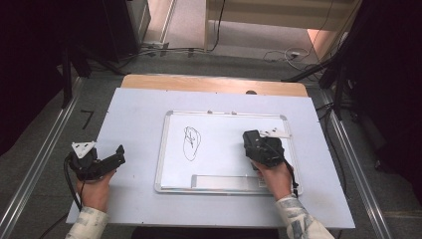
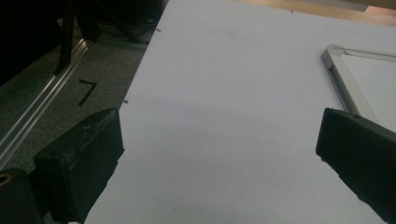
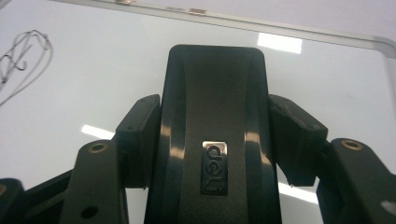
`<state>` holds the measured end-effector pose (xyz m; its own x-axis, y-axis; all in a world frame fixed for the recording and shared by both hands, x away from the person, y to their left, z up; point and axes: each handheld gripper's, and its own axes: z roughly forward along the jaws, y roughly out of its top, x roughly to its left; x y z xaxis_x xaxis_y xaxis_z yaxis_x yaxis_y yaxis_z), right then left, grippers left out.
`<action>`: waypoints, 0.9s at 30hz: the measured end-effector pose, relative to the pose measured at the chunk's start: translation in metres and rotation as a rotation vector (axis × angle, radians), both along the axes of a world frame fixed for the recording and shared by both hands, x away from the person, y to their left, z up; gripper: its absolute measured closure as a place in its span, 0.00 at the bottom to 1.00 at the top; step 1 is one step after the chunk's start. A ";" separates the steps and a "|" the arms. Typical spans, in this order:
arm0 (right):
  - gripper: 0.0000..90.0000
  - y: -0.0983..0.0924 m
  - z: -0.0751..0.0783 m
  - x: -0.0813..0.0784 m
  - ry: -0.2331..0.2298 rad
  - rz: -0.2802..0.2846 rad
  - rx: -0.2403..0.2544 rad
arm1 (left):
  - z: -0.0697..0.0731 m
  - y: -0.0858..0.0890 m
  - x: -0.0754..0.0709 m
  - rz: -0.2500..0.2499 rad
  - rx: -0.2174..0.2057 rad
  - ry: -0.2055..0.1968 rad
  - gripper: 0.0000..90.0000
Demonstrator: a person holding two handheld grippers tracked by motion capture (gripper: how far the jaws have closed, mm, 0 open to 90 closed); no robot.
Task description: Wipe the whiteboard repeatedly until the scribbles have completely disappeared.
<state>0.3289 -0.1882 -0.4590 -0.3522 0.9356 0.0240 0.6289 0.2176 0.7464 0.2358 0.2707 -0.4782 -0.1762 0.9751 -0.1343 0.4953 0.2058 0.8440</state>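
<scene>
Over the whiteboard (image 1: 169,149), the right gripper (image 3: 212,121) clamps the black eraser (image 3: 212,93).
Tilted, it could miss the scribble (image 1: 191,143); the left gripper (image 2: 219,144) rests wide.

Glossy black plastic eraser (image 3: 215,135) (small metal badge), shiny whiteboard (image 1: 219,144) in brushed-metal frame, matt table sheet (image 1: 134,114).

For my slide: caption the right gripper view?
Right gripper clamps a black eraser above the whiteboard, scribble at left.

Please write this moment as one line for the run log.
right gripper: shut on black eraser | over whiteboard | scribble unwiped | left gripper: open
</scene>
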 end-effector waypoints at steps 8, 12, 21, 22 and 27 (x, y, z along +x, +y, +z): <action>0.41 0.031 -0.003 0.003 0.012 0.046 -0.004 | 0.000 0.001 -0.001 -0.003 -0.005 -0.001 0.01; 0.41 0.042 -0.007 0.004 0.021 0.059 -0.005 | 0.000 0.001 -0.002 -0.002 -0.008 -0.004 0.01; 0.41 0.070 -0.014 0.004 0.025 0.112 -0.024 | 0.000 0.000 -0.002 -0.004 -0.003 0.002 0.01; 0.41 0.070 -0.014 0.004 0.025 0.112 -0.024 | 0.000 0.000 -0.002 -0.005 -0.003 0.001 0.01; 0.41 0.090 -0.018 0.004 0.034 0.146 -0.033 | 0.000 0.001 -0.001 -0.006 -0.004 0.000 0.01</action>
